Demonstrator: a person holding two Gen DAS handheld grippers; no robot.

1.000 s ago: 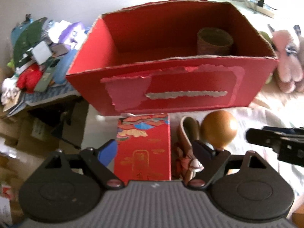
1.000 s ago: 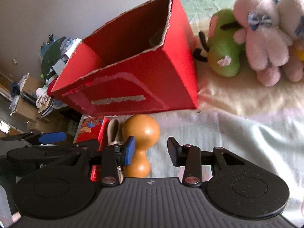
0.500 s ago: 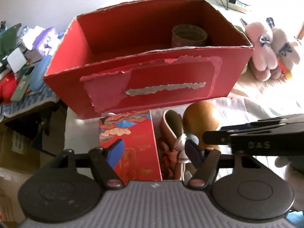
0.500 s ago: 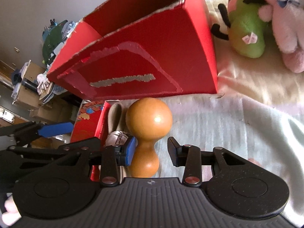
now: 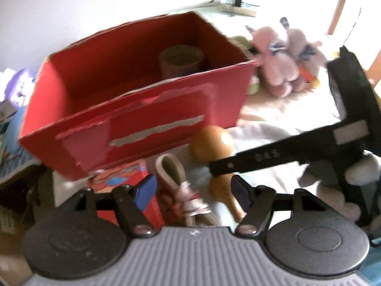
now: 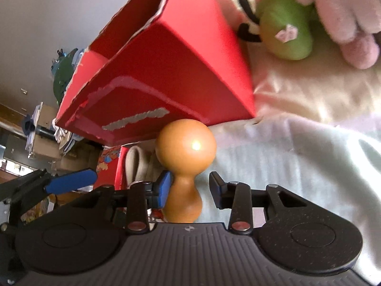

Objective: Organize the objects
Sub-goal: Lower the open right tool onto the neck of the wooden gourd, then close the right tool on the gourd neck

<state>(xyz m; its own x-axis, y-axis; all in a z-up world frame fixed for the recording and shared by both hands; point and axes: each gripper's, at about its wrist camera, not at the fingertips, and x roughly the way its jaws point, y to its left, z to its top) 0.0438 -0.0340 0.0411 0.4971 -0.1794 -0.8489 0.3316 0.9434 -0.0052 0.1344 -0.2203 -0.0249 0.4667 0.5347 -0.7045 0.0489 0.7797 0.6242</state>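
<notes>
Tongs on my right hand (image 6: 189, 190) straddle the narrow waist of the wooden gourd-shaped piece (image 6: 185, 157). Their jaws are closing, with the blue pad (image 6: 163, 189) against the left flank of the wood while the other finger stands clear on the far side, so I count them as not yet clamped. The gourd-shaped piece lies on the pale bedsheet (image 6: 297, 166), its round head just in front of the red cardboard box (image 6: 171, 76).

My left tongs (image 5: 193, 190) hang released over the small shoe (image 5: 181, 190), which lies between the fingers without either pad pressing on it; that view is blurred, so I cannot tell finer contact. Just left of the shoe sits the red patterned carton (image 5: 123, 176), partly behind my left blue pad (image 5: 144, 193). The gourd-shaped piece is immediately to the right of the shoe, with the right tongs' black arm crossing in front of it.

Inside the red cardboard box, toward its far right corner, stands a brown woven cup (image 5: 181, 60). Beyond the box on the bed lie the pink plush toys (image 5: 285, 57), and from the right camera I also see a green plush (image 6: 285, 28) beside them, close to the box's right wall.
</notes>
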